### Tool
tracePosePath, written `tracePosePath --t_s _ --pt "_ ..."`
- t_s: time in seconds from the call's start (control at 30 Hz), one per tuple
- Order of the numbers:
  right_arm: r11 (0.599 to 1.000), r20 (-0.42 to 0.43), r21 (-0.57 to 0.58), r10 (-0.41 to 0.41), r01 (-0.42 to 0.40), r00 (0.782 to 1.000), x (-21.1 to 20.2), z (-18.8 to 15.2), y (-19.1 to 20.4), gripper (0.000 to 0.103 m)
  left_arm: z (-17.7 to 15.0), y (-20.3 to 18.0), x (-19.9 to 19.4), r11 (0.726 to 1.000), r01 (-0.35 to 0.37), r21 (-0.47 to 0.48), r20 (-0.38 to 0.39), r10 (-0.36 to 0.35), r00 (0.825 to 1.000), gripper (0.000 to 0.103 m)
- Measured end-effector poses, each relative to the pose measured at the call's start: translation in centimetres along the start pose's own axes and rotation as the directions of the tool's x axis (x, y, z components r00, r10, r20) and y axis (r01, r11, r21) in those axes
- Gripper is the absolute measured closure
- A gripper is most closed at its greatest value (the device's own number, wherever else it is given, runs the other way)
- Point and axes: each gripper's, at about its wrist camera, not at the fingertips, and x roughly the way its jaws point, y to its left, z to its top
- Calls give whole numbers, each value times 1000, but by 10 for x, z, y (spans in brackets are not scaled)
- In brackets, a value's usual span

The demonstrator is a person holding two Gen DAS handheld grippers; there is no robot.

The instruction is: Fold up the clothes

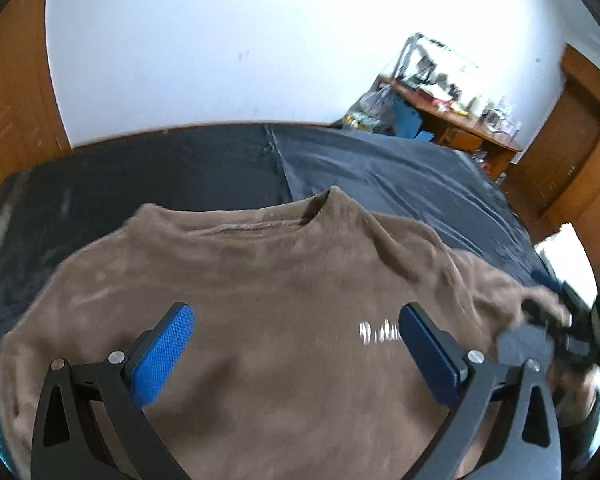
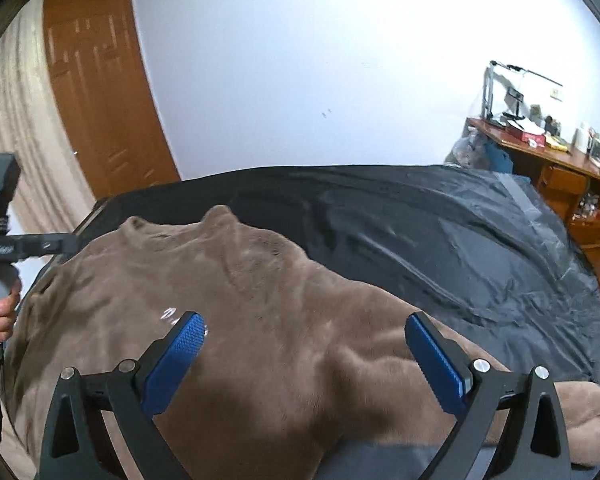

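White print on the brown sweater [image 1: 284, 300] chest is blurred, unreadable. Sweater lies spread on the dark bed cover [image 1: 400, 172], collar away from the camera. Left gripper [image 1: 296, 336] wide open over the chest, gripping nothing; contact unclear. Right gripper [image 2: 304, 344] also spread wide, empty, over the sweater's right side near its sleeve [image 2: 588, 408].

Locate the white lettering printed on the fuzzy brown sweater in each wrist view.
Left wrist view: the white lettering sits lower right of centre on the fuzzy brown sweater, just left of the right blue finger pad.
Right wrist view: only a white glint of it shows, lower left, above the left pad.
Shared landmark: the sweater's collar.
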Motion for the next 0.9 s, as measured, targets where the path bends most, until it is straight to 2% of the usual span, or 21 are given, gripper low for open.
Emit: tracePosePath --t_s 0.1,0.17,0.2,0.33,0.4,0.47,0.57,0.67,0.77,0.8,0.83,0.9 --pt "1000 -1 15 0 0 1000 25 -1 -6 1 27 5 38 990 98 -97 -61 -105 993 0" --pt "1000 0 26 -4 4 1000 40 -3 -9 1 44 9 64 967 185 -174 -102 -205 974 0" --pt "999 -3 38 1 0 1000 47 -5 -13 1 51 10 75 957 207 -205 -115 -233 965 0" --pt "997 -36 73 20 -17 999 66 -14 -26 1 71 8 108 952 196 -234 -143 -233 962 0" --pt "998 -45 54 -10 13 999 68 -17 -30 1 79 9 127 939 218 -264 -158 -265 951 0" --pt "998 -53 33 -45 47 998 69 -18 -31 1 81 8 140 915 272 -299 -172 -331 928 0" --pt "996 -57 8 -86 86 995 70 -19 -31 1 81 -3 159 875 365 -318 -206 -440 874 0" --pt "996 -82 23 -88 90 993 75 -19 -35 1 82 -14 169 844 432 -319 -225 -510 830 0" --pt "994 -110 58 -87 93 990 79 -20 -43 1 86 -17 174 806 492 -330 -201 -569 797 0" --pt "993 -114 70 -87 95 990 79 -20 -46 1 89 -15 173 802 497 -331 -176 -570 802 0" --pt "992 -117 81 -89 99 989 79 -20 -48 1 92 -12 172 809 487 -328 -140 -551 822 0" --pt "987 -130 79 -132 143 983 80 -21 -53 1 98 -2 163 849 444 -285 -54 -477 877 2"
